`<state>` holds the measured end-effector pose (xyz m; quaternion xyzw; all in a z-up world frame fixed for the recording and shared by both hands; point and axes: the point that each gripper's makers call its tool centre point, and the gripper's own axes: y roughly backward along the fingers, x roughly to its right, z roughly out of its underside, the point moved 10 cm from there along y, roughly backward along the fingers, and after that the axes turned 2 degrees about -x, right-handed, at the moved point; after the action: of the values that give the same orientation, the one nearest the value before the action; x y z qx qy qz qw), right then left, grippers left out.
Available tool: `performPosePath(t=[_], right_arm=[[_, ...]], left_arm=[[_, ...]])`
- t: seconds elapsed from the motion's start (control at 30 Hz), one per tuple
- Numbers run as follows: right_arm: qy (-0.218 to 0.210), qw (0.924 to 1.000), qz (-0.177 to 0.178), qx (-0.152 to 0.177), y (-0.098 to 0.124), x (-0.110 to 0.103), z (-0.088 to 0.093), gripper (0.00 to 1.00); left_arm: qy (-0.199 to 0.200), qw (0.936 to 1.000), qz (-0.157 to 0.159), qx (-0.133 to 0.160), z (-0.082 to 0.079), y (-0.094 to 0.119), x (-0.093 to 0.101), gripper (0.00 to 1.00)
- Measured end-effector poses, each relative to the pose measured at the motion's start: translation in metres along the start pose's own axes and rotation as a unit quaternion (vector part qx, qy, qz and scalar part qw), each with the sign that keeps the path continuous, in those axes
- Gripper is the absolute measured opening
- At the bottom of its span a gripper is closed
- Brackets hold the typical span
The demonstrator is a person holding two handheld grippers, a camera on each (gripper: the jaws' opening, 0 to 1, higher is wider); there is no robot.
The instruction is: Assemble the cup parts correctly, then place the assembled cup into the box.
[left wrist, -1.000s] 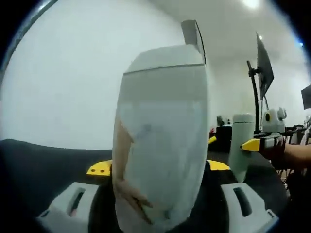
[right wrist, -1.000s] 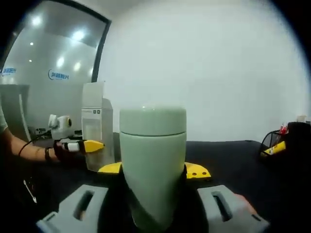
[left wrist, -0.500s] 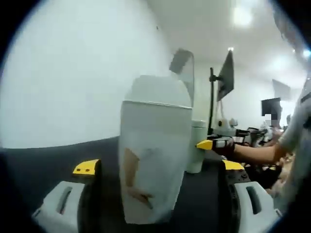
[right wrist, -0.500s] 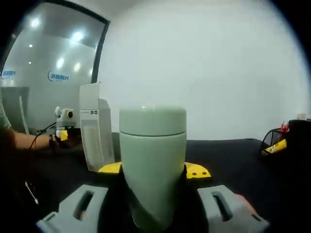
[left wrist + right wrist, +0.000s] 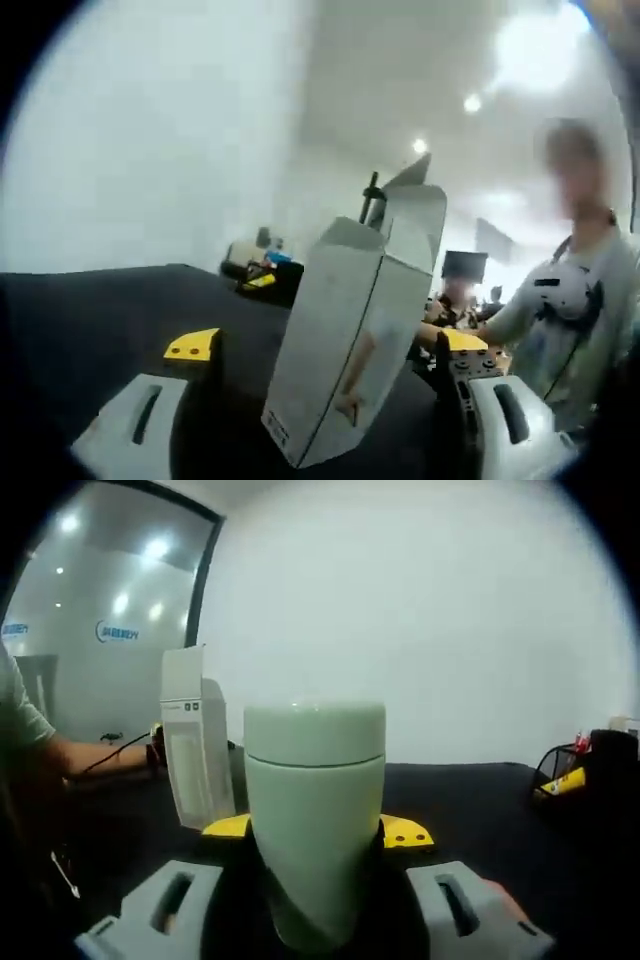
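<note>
My right gripper (image 5: 316,828) is shut on a pale green cup (image 5: 314,810) with its lid on, held upright over the black table (image 5: 480,800). Left of the cup, a white box (image 5: 195,742) stands on the table with its top flap up. In the left gripper view the same white box (image 5: 345,345) leans between my left gripper's (image 5: 328,343) jaws. They stand wide apart, with a gap on each side of the box. The left gripper peeks out behind the box (image 5: 156,752), at the end of a person's arm (image 5: 90,755).
A black pen holder with a yellow item (image 5: 598,762) sits at the table's far right; it also appears as the black holder (image 5: 270,282) behind the box. A person in a white shirt (image 5: 560,310) stands close on the right. A white wall lies behind.
The left jaws have spread and let go of the box, which now sits farther from that camera; the left view has swung round. The cup stays in the right gripper.
</note>
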<state>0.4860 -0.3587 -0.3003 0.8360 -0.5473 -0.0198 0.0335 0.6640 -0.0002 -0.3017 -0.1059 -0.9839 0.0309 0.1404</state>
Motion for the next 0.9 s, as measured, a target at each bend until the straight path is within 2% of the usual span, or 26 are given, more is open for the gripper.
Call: performPosePath(t=[0.03,0.1,0.2,0.27,0.3,0.33,0.4,0.47,0.53,0.57,0.6,0.63,0.8,0.9], right_arm=[[0.002,1.0,0.001,-0.001,-0.001,-0.001,0.0,0.43],[0.005,1.0,0.002,-0.003,-0.001,-0.001,-0.001,0.43],[0.005,1.0,0.004,-0.007,-0.002,-0.001,-0.001,0.43],[0.0,1.0,0.007,-0.006,-0.002,-0.001,-0.001,0.43],[-0.001,1.0,0.008,-0.005,-0.002,-0.002,-0.001,0.43],[-0.002,0.9999,0.009,-0.005,-0.002,-0.002,-0.001,0.43],[-0.003,0.9999,0.011,-0.005,-0.001,-0.003,-0.001,0.43],[-0.002,0.9999,0.012,-0.005,-0.001,-0.003,-0.001,0.43],[0.0,0.9999,0.012,-0.007,-0.002,-0.004,-0.002,0.43],[0.001,0.9999,0.012,-0.008,-0.002,-0.004,-0.002,0.43],[0.001,0.9999,0.012,-0.009,-0.002,-0.004,-0.002,0.43],[0.001,0.9999,0.012,-0.009,-0.002,-0.004,-0.002,0.43],[0.001,0.9999,0.011,-0.008,-0.003,-0.005,-0.002,0.43],[-0.001,0.9999,0.011,-0.005,-0.003,-0.005,-0.001,0.43]], left_arm=[[-0.001,0.9997,0.024,-0.011,0.0,-0.003,-0.001,0.87],[-0.007,0.9989,0.047,-0.005,-0.006,-0.01,-0.008,0.88],[-0.008,0.9959,0.088,-0.02,-0.011,-0.019,-0.017,0.91],[0.005,0.9894,0.136,-0.051,-0.01,-0.024,-0.018,0.87],[0.0,0.9864,0.147,-0.074,-0.01,-0.028,-0.021,0.87],[-0.007,0.9857,0.149,-0.078,-0.01,-0.033,-0.023,0.86],[-0.026,0.9816,0.156,-0.107,-0.008,-0.038,-0.026,0.85],[-0.033,0.9799,0.161,-0.113,-0.007,-0.042,-0.028,0.79],[-0.035,0.9788,0.166,-0.115,-0.006,-0.041,-0.031,0.69],[-0.036,0.9792,0.163,-0.115,-0.006,-0.04,-0.033,0.6],[-0.04,0.977,0.165,-0.129,-0.005,-0.036,-0.034,0.53],[-0.05,0.9784,0.161,-0.12,-0.006,-0.036,-0.036,0.47],[-0.05,0.9809,0.145,-0.119,-0.007,-0.029,-0.036,0.46],[-0.033,0.9879,0.109,-0.105,-0.006,-0.025,-0.035,0.45]])
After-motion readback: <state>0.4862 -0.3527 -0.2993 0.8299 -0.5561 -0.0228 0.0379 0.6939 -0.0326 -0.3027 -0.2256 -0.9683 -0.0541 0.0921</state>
